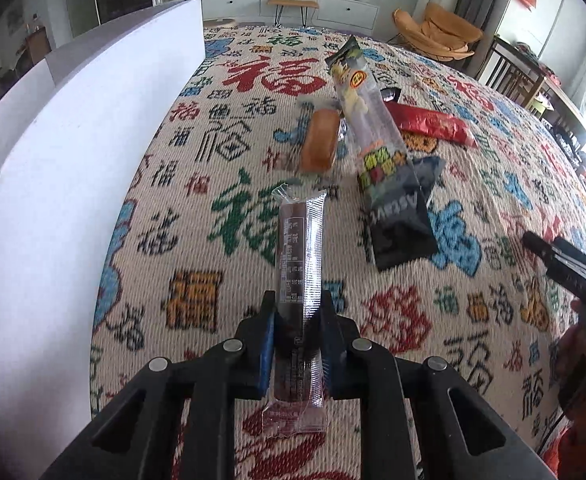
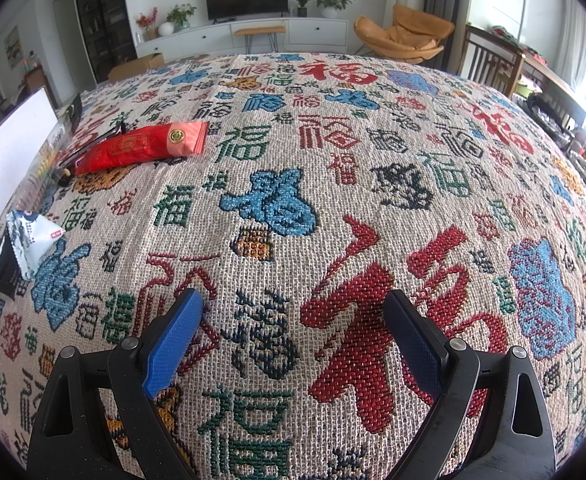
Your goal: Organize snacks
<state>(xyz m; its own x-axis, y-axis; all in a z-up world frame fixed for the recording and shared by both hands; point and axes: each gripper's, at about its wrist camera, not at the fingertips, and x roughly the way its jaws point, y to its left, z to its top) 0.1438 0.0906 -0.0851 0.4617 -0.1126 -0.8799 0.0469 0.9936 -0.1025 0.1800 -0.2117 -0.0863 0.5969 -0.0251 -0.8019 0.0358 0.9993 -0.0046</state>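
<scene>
My left gripper (image 1: 297, 300) is shut on a long brown snack bar in clear wrap (image 1: 301, 256), held above the patterned cloth. Ahead lie a wrapped bread roll (image 1: 320, 140), a tall clear packet with green print (image 1: 367, 120), a dark packet (image 1: 403, 220) and a red packet (image 1: 433, 124). My right gripper (image 2: 293, 308) is open and empty over bare cloth; it also shows at the right edge of the left wrist view (image 1: 561, 256). The red packet (image 2: 141, 150) lies far left of it, with a white and blue packet (image 2: 33, 236) at the left edge.
A white box wall (image 1: 73, 152) stands along the left side of the cloth-covered table (image 2: 333, 184). Beyond the table are a TV cabinet, plants, an orange chair (image 2: 405, 36) and wooden chairs.
</scene>
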